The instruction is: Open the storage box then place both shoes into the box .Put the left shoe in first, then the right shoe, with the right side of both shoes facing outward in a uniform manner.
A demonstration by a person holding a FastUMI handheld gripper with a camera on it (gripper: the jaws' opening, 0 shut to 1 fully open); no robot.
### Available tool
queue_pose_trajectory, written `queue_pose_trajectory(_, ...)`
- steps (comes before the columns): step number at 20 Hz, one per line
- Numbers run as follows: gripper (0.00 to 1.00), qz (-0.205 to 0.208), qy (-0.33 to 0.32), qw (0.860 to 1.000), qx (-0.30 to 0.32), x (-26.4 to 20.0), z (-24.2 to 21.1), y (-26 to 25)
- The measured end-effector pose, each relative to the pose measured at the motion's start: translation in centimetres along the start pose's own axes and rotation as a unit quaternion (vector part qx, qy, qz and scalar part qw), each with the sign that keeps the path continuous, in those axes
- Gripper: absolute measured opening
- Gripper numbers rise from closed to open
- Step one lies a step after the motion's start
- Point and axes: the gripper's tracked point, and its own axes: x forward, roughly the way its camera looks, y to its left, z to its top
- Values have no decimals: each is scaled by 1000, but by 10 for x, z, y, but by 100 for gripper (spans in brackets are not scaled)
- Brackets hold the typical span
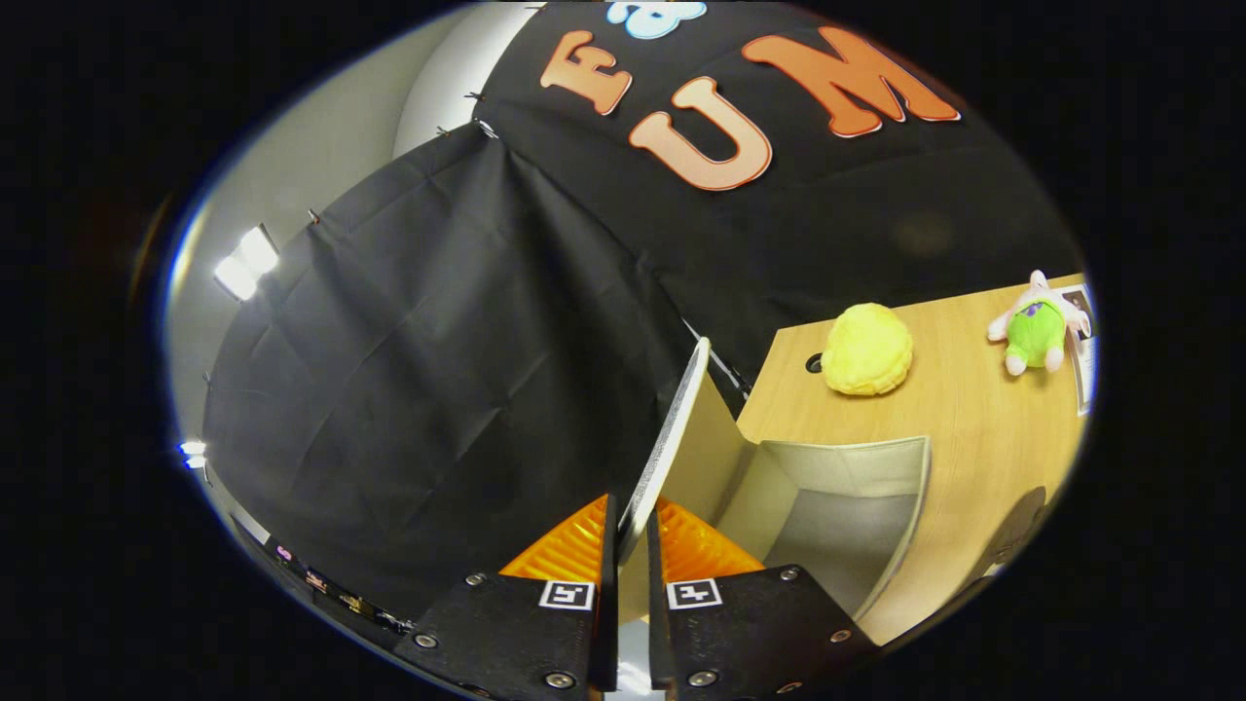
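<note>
Tool: fingers drawn close together, pinching the thin edge of the storage box lid, which stands raised and tilted between them. Storage box: open, pale interior visible, just ahead of the tool and to its right, resting on the desk. Yellow plush and green plush toy: on the desk well beyond the box.

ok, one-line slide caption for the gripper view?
Tool shut on the storage box lid, swung up over the open box; two plush toys beyond.
</note>
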Motion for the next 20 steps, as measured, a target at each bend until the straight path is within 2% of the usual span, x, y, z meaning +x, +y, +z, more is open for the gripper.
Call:
queue_pose_trajectory(8,14,2,14,1000,14,68,-17,45)
queue_pose_trajectory(10,27,-4,24,1000,20,69,-34,45)
queue_pose_trajectory(14,81,-27,11,1000,-2,68,-28,42)
queue_pose_trajectory(15,88,-33,6,999,-6,61,-28,40)
queue_pose_trajectory(17,96,-56,-3,998,-15,43,-22,26)
queue_pose_trajectory(20,97,-111,-29,992,-49,5,-8,-5)
